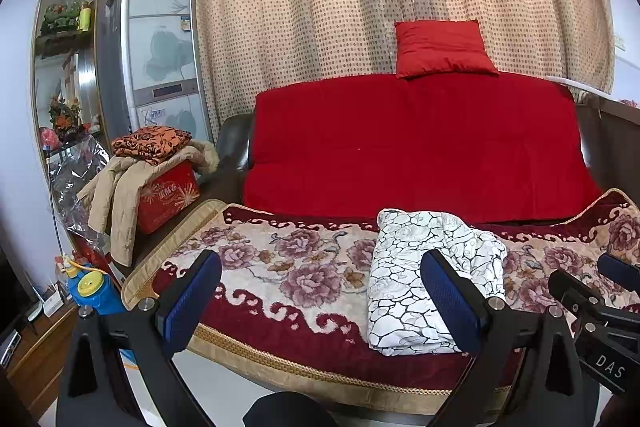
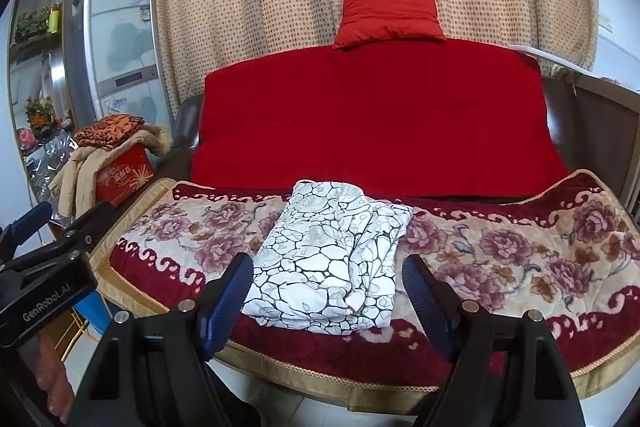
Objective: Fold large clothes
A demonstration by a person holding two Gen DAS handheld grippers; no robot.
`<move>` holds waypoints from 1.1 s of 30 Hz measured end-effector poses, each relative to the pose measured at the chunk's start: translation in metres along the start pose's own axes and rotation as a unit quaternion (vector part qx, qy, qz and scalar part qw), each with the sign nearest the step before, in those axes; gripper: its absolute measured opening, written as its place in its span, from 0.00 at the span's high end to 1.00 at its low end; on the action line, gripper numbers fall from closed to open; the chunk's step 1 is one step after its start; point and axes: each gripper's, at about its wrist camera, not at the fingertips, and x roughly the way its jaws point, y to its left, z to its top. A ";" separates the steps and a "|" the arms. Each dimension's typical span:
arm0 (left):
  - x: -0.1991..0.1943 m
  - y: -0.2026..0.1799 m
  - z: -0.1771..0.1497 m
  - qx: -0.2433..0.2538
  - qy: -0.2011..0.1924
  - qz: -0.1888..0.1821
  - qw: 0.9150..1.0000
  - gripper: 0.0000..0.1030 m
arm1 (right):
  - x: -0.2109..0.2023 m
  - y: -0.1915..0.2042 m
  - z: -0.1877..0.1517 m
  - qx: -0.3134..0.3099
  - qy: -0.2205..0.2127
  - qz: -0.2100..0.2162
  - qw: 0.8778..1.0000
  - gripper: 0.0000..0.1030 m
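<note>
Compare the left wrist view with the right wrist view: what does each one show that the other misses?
Only the left wrist view shows the blue and yellow toy on the floor. Only the right wrist view shows the person's hand under the left gripper's body. Both show the folded white patterned garment on the floral blanket, the red cushion, and open, empty jaws.

A: Where was there room on the sofa seat?
B: Bare floral cover lay either side of the folded white garment.
A: And obstacles?
B: The red backrest behind, a red box heaped with clothes leftward.
</note>
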 end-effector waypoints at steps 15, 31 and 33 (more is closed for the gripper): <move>-0.010 0.001 0.002 -0.001 -0.007 -0.010 1.000 0.03 | -0.006 0.000 0.000 0.004 0.001 -0.011 1.000 0.22; -0.012 0.000 0.001 0.011 -0.003 -0.017 1.000 0.03 | -0.007 0.002 0.001 0.004 0.007 -0.025 1.000 0.22; -0.012 0.002 0.000 0.010 -0.002 -0.019 1.000 0.03 | -0.006 0.003 0.000 0.002 0.008 -0.028 1.000 0.22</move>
